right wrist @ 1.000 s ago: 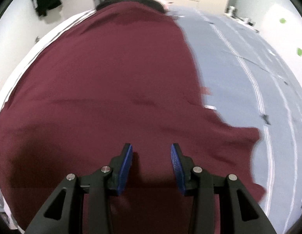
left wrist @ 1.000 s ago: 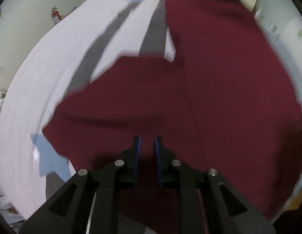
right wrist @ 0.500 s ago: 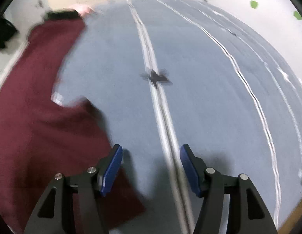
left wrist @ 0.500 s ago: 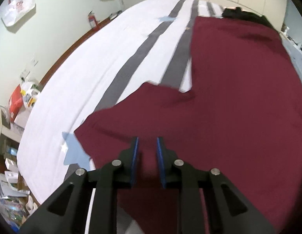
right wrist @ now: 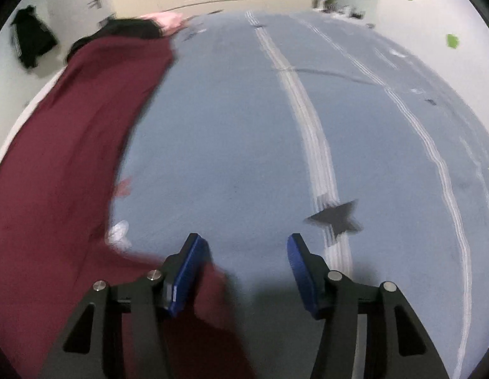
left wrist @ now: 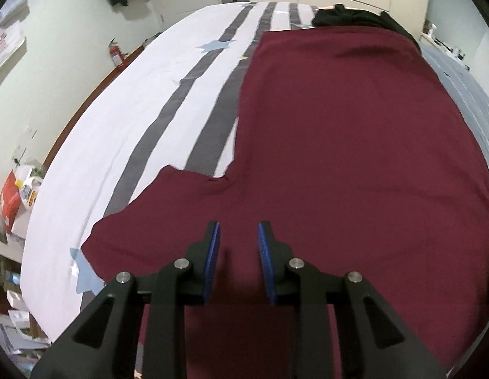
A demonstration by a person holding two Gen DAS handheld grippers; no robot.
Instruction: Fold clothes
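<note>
A dark red T-shirt (left wrist: 339,145) lies spread flat on the bed, its sleeve (left wrist: 168,208) reaching left over the grey stripes. My left gripper (left wrist: 237,230) hovers above the shirt near that sleeve; its jaws are opening and nothing is between them. In the right wrist view the same shirt (right wrist: 64,164) fills the left side, its other sleeve (right wrist: 213,284) running under my right gripper (right wrist: 243,246). That gripper's jaws stand apart and are closing, over blue bedding, with no cloth between the pads.
The bed cover is white with grey stripes (left wrist: 156,132) and pale blue stars on the left, blue with white stripes (right wrist: 310,132) and a dark star (right wrist: 337,218) on the right. Black clothing (left wrist: 352,17) lies at the far end. Clutter (left wrist: 17,195) and a fire extinguisher (left wrist: 116,53) stand left of the bed.
My left gripper lifted away from the shirt and its jaws parted. My right gripper swung right, off the shirt body to its sleeve edge over blue bedding, jaws wider than a second ago.
</note>
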